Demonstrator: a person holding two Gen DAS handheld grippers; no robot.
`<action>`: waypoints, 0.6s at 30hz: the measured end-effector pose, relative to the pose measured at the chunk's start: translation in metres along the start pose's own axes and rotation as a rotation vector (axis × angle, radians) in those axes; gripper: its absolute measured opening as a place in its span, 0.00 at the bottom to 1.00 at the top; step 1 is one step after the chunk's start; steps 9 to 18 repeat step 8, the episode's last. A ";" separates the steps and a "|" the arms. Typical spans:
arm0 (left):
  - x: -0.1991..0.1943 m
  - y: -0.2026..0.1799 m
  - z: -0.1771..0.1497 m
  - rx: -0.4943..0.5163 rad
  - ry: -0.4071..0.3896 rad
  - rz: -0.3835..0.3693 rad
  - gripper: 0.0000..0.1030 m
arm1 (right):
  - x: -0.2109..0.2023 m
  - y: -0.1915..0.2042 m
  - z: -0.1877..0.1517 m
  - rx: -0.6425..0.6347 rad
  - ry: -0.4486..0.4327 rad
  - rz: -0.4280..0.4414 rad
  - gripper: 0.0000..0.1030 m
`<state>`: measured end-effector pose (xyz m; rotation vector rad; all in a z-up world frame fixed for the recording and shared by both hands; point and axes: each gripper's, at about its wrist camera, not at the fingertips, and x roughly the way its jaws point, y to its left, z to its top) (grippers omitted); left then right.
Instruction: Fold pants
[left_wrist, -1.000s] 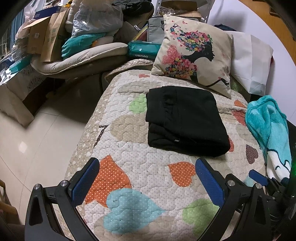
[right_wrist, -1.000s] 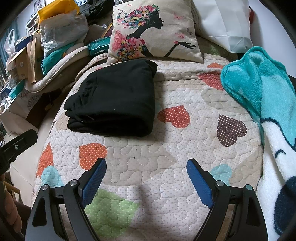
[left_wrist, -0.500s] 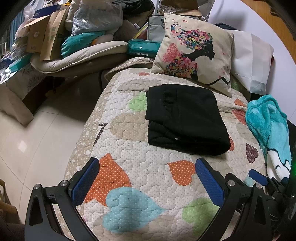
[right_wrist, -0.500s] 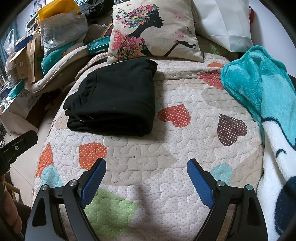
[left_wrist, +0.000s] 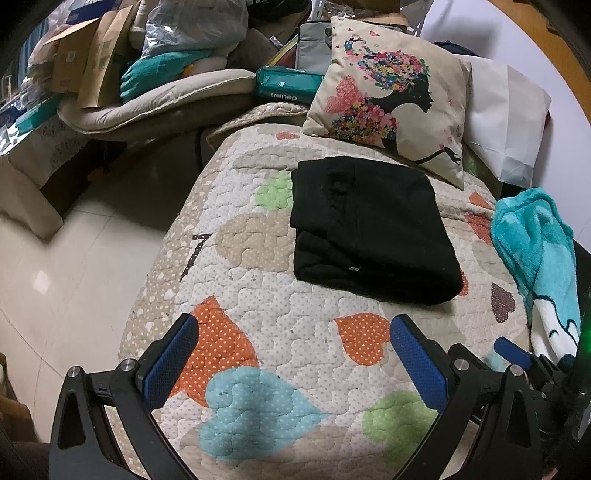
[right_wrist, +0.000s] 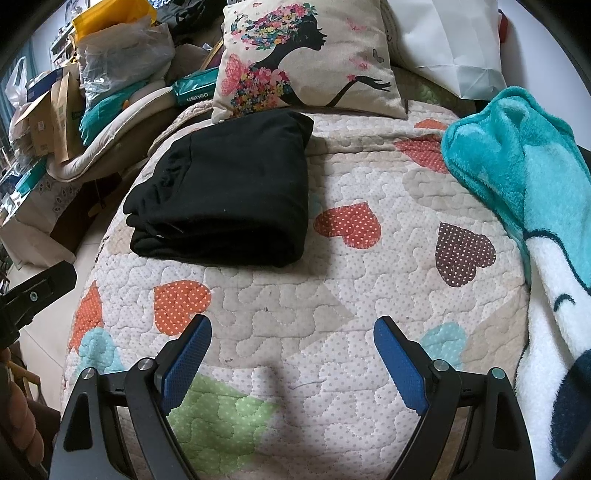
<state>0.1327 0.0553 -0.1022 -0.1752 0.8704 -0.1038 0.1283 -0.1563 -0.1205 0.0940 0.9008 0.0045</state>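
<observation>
From my remote seat I see the black pants (left_wrist: 369, 229) lying as a compact folded stack on the heart-patterned quilt (left_wrist: 280, 332), just in front of the printed cushion (left_wrist: 391, 110) and well apart from both tools. My left gripper (left_wrist: 295, 354) hangs above the near edge of the quilt with its blue pads spread wide and nothing between them; my right gripper (right_wrist: 291, 354) is likewise released and empty over the quilt, beside the teal blanket (right_wrist: 517, 177). I judge the folding essentially finished, so the main risk now is undoing it. If I reach back in to tidy the stack, an open finger could catch the loose layered edge on the pants' left side and drag the layers apart, since soft knit slides easily on itself. The quilt's quilted surface could also snag a pad and tug the fabric beneath the stack. Swinging the right tool carelessly could pull the teal blanket onto the pants.
</observation>
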 end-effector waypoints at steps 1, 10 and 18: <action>0.001 0.000 0.000 0.001 0.004 0.000 1.00 | 0.001 0.000 0.000 0.000 0.001 -0.001 0.90; 0.010 -0.002 0.000 0.013 0.038 -0.010 1.00 | 0.008 -0.008 0.000 0.033 0.021 -0.009 0.90; 0.010 -0.002 0.000 0.013 0.038 -0.010 1.00 | 0.008 -0.008 0.000 0.033 0.021 -0.009 0.90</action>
